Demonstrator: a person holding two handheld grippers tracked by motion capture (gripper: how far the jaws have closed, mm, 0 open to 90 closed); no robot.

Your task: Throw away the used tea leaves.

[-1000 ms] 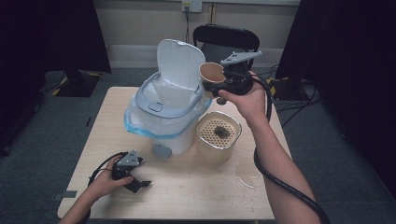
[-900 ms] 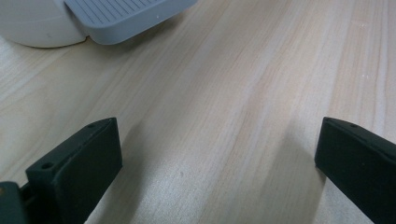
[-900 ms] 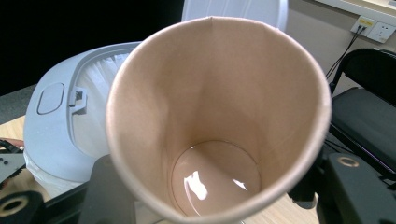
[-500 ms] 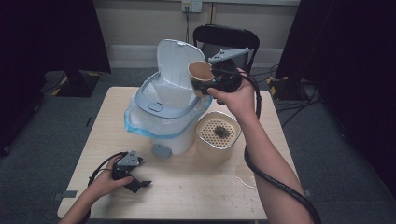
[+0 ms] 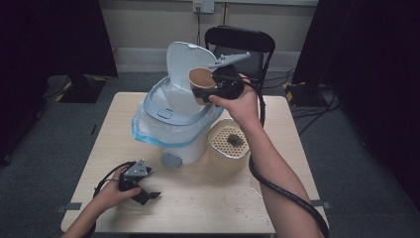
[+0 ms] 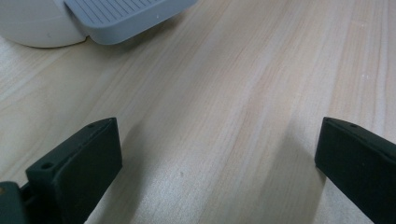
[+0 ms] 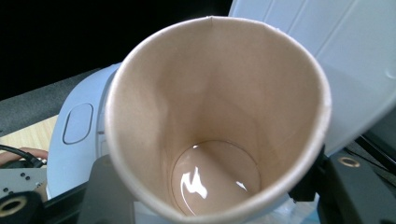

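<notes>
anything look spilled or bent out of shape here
Yes. The paper cup in the right gripper is squeezed oval, its wall dented. Small droplets lie on the table near its front edge.

light wood table (image 5: 208, 198) stood on grey carpet floor (image 5: 44, 163). black folding chair (image 5: 240, 40) behind it, vs a pale wall (image 5: 148, 20) w/ wall socket (image 5: 203, 6) up top, cable hanging down. dark curtains (image 5: 49, 39) left & right. cables (image 5: 307, 106) lay on floor at right. tape marks near table's corners.
</notes>
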